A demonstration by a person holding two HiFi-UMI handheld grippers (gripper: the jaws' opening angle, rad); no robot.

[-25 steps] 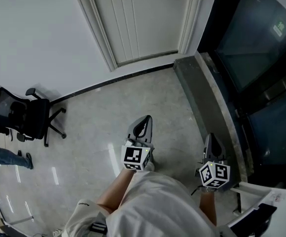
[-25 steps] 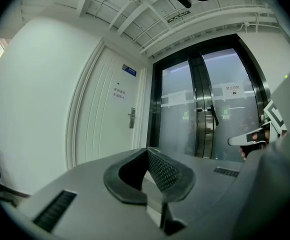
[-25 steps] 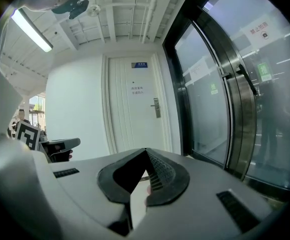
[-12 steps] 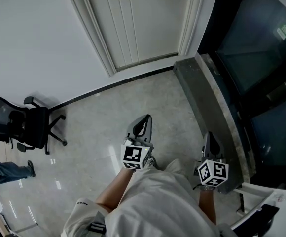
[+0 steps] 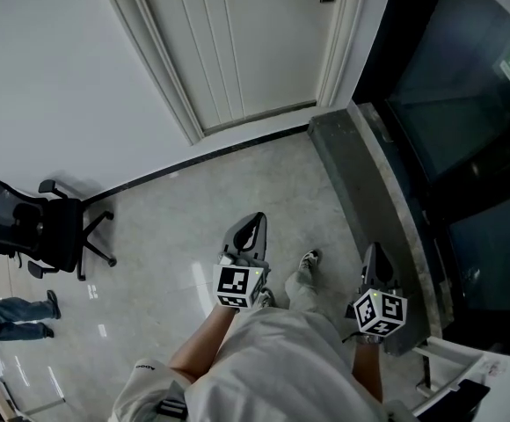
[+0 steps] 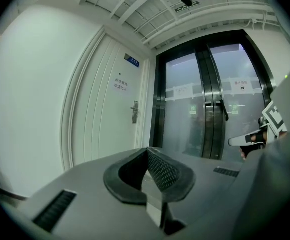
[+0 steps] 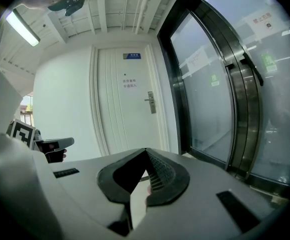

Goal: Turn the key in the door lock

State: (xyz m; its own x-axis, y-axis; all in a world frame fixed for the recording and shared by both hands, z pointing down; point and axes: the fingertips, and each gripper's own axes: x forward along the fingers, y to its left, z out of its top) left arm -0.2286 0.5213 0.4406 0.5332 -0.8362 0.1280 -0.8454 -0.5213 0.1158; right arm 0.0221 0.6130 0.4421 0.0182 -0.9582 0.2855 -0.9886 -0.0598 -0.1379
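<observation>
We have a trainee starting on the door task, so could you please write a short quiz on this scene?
1. True or false: the right gripper holds a key.
2. In the right gripper view, on which edge of the door is the handle?
3. What stands by the wall at the head view's left? A. chair B. ladder C. bin

Key: 1 false, its jaws are shut and empty. 2 the right edge. 3 A.

Held forward side by side, nearly level: grey left tool (image 5: 255,222), grey right tool (image 5: 372,253), jaws together, empty.
</observation>
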